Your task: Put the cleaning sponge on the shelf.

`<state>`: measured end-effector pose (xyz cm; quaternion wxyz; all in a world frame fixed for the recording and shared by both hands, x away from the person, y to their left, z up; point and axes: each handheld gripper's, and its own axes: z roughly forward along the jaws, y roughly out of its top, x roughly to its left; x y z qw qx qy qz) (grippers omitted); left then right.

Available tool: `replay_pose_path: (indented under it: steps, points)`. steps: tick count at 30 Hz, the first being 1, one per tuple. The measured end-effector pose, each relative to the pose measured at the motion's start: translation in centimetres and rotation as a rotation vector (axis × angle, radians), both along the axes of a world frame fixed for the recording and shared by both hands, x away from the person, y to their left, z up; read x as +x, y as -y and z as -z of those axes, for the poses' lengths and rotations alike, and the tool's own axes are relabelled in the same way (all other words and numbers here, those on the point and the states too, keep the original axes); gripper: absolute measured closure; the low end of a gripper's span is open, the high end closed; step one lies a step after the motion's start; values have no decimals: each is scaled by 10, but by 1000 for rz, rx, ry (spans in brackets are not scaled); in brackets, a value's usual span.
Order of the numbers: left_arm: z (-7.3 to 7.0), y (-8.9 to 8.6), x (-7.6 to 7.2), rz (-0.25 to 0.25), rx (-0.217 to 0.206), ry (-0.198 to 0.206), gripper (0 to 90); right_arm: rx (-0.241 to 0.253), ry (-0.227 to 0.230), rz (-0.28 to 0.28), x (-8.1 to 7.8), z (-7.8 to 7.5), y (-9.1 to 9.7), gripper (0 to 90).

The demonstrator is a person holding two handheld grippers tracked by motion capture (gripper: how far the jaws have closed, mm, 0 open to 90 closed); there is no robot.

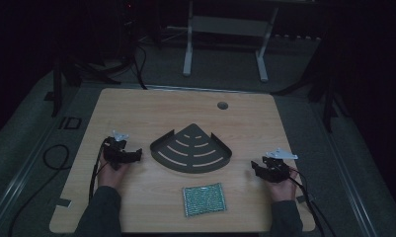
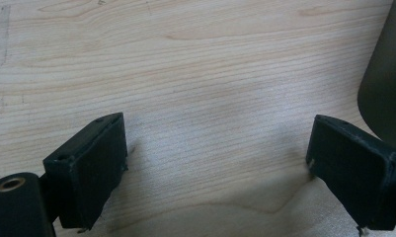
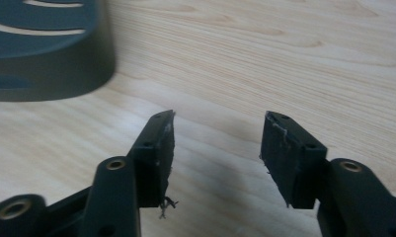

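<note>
Green sponge cloth [image 1: 203, 198] is laid flat at the near desk [image 1: 136, 108] edge, untouched, while the left claw [image 1: 134, 155] and right claw [image 1: 255, 168] are held wide open and empty on either side of the dark corner tray [image 1: 191, 148] farther back.

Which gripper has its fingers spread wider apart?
The left gripper: its fingers stand almost the whole picture apart, while the right gripper leaves a narrower gap.
</note>
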<state>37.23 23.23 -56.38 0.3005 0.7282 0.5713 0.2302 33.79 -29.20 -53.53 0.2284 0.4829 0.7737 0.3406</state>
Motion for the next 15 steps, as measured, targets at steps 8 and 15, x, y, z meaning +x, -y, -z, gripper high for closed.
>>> replay_pose_path:
  steps: [8, 15]
  points:
    - [0, 0, 0, -1, -1, 0, 94, -52, -8, -82, -15, -13, -13, 504]
    - [0, 0, 0, -2, -1, 0, 94, -61, -27, -162, -29, -28, -21, 571]
